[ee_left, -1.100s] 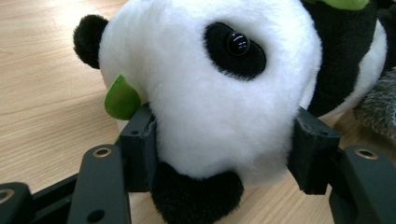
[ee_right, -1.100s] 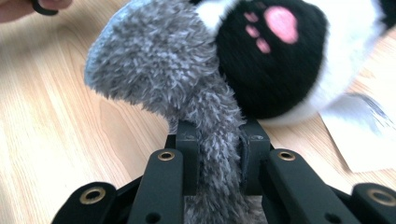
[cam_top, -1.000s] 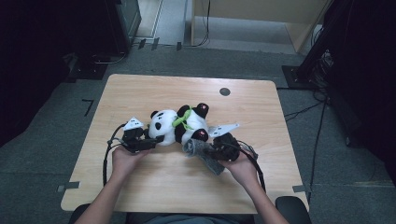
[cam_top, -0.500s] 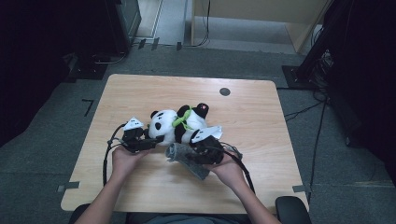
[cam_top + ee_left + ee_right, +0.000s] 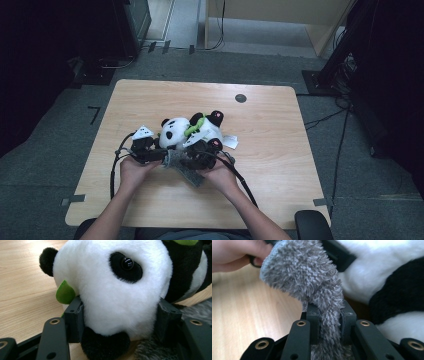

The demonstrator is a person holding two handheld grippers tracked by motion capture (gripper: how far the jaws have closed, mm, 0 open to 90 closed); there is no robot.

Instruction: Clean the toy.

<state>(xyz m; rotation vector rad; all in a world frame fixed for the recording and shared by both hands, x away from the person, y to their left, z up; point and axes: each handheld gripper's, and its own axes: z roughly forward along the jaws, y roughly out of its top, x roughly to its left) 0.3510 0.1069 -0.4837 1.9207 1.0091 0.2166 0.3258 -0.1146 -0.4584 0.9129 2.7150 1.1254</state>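
A plush panda lies on its side in the middle of the wooden table, with a green leaf at its neck. My left gripper is shut on the panda's head, one black jaw pressed into each side of the white fur, and a small green leaf pokes out by one jaw. My right gripper is shut on a fuzzy grey sock, which rises between its jaws and curls over close to the panda's body. The sock trails onto the table in front of the panda.
A white tag sticks out at the panda's right side. A round dark grommet sits near the table's far edge. Black cables run from both grippers toward the near edge. Dark equipment and floor surround the table.
My right gripper has carried the grey sock leftward along the front of the panda, toward the left gripper. The left gripper has kept its hold on the panda's head without moving.
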